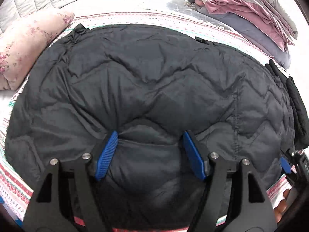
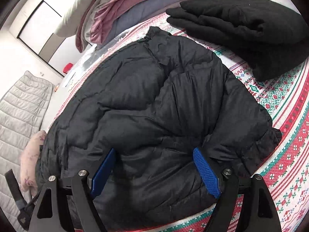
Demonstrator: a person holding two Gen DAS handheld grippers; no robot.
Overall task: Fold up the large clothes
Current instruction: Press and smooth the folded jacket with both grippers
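The dark puffer jacket (image 1: 154, 89) lies spread on the patterned bed (image 2: 289, 127). Both the left gripper (image 1: 149, 154) and right gripper (image 2: 154, 172) straddle its near hem, fingers apart; best pinch thick fabric evenly before lifting.

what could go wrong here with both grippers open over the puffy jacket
1. The dark puffer jacket is thick and slick; the left hand-held gripper and right hand-held gripper may pinch only the top layer.
2. Folding toward the folded black garment could disturb it.
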